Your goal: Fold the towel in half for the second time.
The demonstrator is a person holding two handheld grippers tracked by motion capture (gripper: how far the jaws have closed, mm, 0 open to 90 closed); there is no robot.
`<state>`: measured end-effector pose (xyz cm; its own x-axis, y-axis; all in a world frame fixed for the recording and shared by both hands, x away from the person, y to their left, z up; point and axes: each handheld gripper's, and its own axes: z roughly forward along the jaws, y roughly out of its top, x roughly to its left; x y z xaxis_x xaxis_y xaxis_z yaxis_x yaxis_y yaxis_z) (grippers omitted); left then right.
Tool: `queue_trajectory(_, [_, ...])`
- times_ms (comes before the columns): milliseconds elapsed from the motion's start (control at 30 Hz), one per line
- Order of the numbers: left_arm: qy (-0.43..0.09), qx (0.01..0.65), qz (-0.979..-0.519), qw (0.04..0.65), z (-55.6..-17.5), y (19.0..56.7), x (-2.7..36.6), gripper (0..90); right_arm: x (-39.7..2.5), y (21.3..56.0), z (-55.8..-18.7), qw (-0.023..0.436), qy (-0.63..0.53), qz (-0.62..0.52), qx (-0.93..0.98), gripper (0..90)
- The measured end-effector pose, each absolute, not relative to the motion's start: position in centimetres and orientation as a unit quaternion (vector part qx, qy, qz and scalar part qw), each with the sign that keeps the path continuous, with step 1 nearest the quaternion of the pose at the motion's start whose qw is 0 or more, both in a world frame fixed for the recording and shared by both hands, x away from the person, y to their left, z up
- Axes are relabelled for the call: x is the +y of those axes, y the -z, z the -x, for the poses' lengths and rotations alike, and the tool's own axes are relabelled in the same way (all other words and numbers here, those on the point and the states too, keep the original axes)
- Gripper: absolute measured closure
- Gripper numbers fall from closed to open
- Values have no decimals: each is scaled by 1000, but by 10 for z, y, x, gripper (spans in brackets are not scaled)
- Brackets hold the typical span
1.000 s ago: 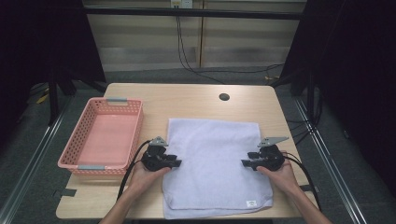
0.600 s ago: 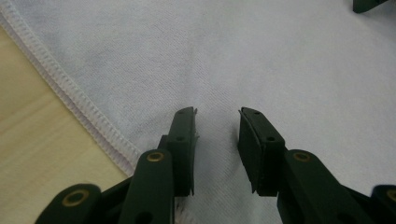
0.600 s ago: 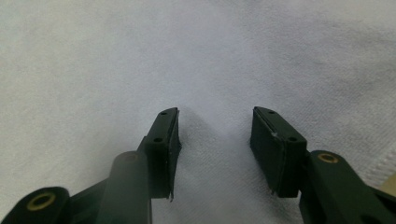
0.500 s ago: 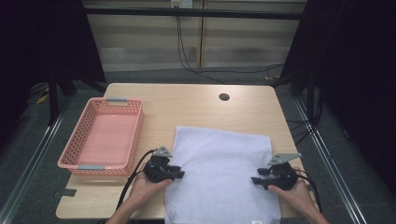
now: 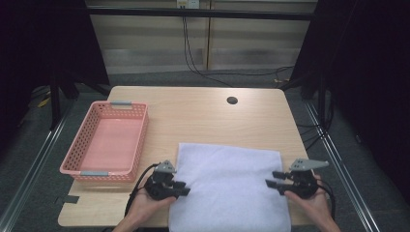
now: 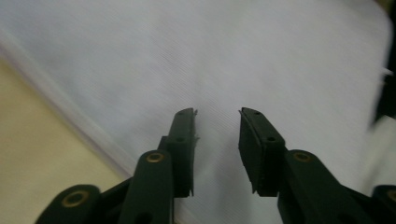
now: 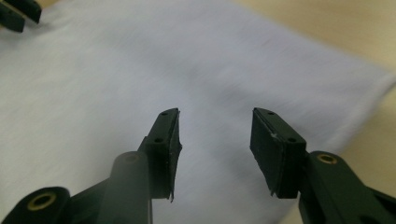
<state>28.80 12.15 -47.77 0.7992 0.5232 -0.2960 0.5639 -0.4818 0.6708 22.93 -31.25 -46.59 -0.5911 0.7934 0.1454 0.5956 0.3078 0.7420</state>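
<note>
On the wooden table [image 5: 203, 121], the white towel [image 5: 227, 183] lies lower-centre between left gripper [image 5: 183, 188] and right gripper [image 5: 270, 180], both parted and empty.

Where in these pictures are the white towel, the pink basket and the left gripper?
white towel [image 5: 227, 186], high view, middle of the cloth.
pink basket [image 5: 140, 137], high view, right wall.
left gripper [image 6: 217, 133], left gripper view, midway between its open fingertips.
</note>
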Motion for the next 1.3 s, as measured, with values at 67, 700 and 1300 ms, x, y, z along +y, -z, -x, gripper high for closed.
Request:
queue_trajectory(67, [10, 326, -853, 408, -307, 475, 120, 654, -321, 464, -250, 137, -393, -442, 795, 527])
queue_trajectory(700, [-34, 387, -822, 416, -400, 490, 121, 460, -347, 501, -331, 128, -354, -475, 795, 467])
queue_trajectory(1300, [7, 371, -832, 412, -399, 501, 122, 841, -346, 499, -329, 68, -379, -469, 795, 840])
